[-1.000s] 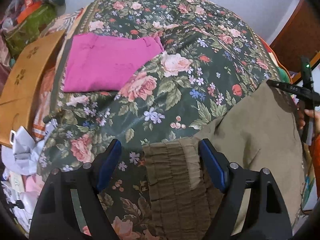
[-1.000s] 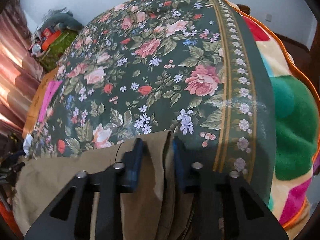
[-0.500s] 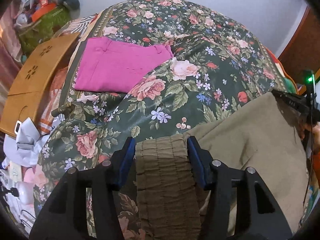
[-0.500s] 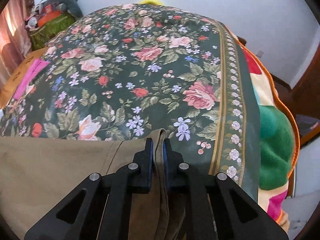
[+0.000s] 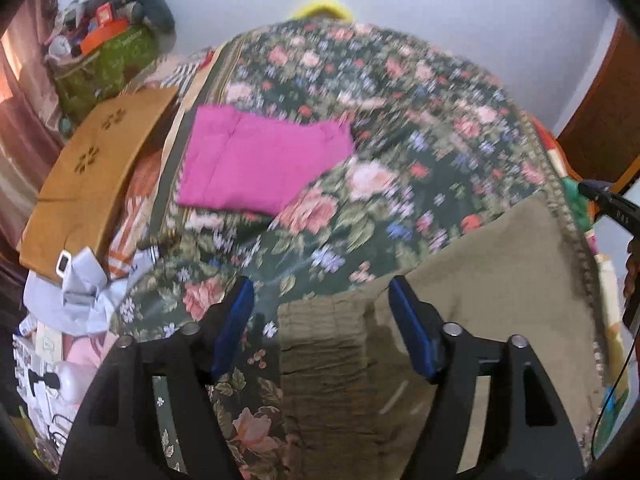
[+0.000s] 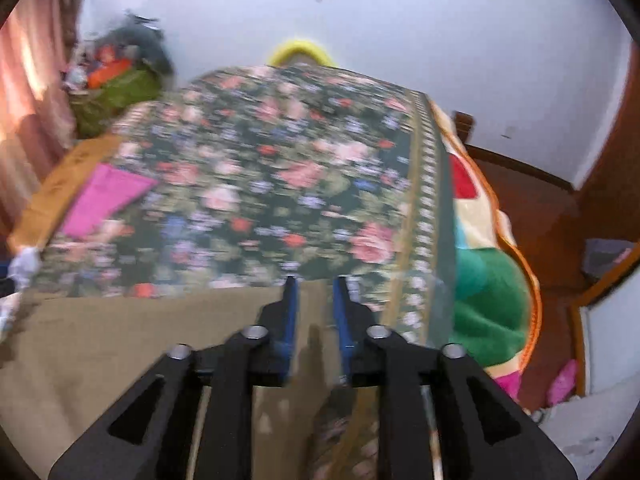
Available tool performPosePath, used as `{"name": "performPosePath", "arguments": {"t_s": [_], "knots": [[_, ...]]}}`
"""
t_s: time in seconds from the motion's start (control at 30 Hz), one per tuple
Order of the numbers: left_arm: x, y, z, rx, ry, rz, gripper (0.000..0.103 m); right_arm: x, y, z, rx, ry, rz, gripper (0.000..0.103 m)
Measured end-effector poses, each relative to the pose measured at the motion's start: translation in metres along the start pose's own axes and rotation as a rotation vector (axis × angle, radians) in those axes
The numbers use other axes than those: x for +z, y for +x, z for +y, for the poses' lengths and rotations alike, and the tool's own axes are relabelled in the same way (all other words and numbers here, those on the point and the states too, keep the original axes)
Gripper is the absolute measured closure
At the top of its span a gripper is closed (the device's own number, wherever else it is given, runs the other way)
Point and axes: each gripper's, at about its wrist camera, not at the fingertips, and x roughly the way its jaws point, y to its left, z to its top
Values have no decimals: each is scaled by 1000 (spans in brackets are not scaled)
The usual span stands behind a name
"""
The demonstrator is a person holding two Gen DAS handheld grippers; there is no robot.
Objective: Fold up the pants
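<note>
Olive-brown pants (image 5: pixel 492 280) lie across the near edge of the floral bedspread (image 5: pixel 400 128). Their ribbed elastic waistband (image 5: pixel 320 344) sits between the blue pads of my left gripper (image 5: pixel 320 300), which is open wide and not touching the cloth. In the right wrist view the pants (image 6: pixel 140 340) spread to the left. My right gripper (image 6: pixel 314 292) stands a little open over the pants' far edge, its pads apart with the cloth between them. Both views are motion-blurred.
Folded magenta pants (image 5: pixel 260 164) lie on the bed's far left, also in the right wrist view (image 6: pixel 104 196). A wooden board (image 5: pixel 92 176) and a clutter pile (image 5: pixel 104 52) stand left of the bed. A colourful blanket (image 6: pixel 488 280) hangs off the right side.
Both grippers have opened and let go of the pants: the left jaws spread wide off the waistband, the right jaws parted slightly. Both cameras have tilted up and back.
</note>
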Motion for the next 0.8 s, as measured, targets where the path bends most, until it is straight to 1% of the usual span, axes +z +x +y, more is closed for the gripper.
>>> {"name": "performPosePath", "arguments": {"t_s": [0.03, 0.07, 0.1, 0.17, 0.2, 0.27, 0.33, 0.37, 0.43, 0.53, 0.63, 0.7, 0.8], "knots": [[3, -7, -4, -10, 7, -15, 27, 0, -8, 8, 39, 0, -7, 67], [6, -13, -9, -22, 19, -29, 23, 0, -14, 15, 74, -2, -13, 60], [9, -17, -14, -33, 30, -35, 21, 0, -20, 24, 116, -8, -17, 58], [13, -22, -25, -58, 53, -35, 14, -3, -23, 43, 188, -12, -4, 50], [13, -22, -31, -66, 65, -25, 12, -5, -22, 53, 224, -11, 9, 48], [14, -19, -42, -77, 84, 4, 5, -10, -20, 68, 291, -1, 33, 37], [12, -13, -51, -78, 103, 30, 4, -18, -15, 81, 352, 26, 61, 31], [9, -8, -56, -72, 117, 43, 4, -23, -11, 85, 368, 37, 75, 30], [5, 2, -63, -57, 137, 74, 4, -33, -3, 95, 384, 42, 112, 30], [-8, 24, -69, -61, 136, 146, 4, -50, 13, 108, 363, 8, 181, 30], [-22, 40, -73, -63, 154, 198, 4, -69, 26, 115, 352, -32, 266, 30], [-31, 46, -77, -33, 185, 204, 4, -81, 31, 116, 339, -54, 302, 30], [-40, 41, -85, 9, 238, 176, 4, -91, 24, 114, 317, -73, 291, 27]]}}
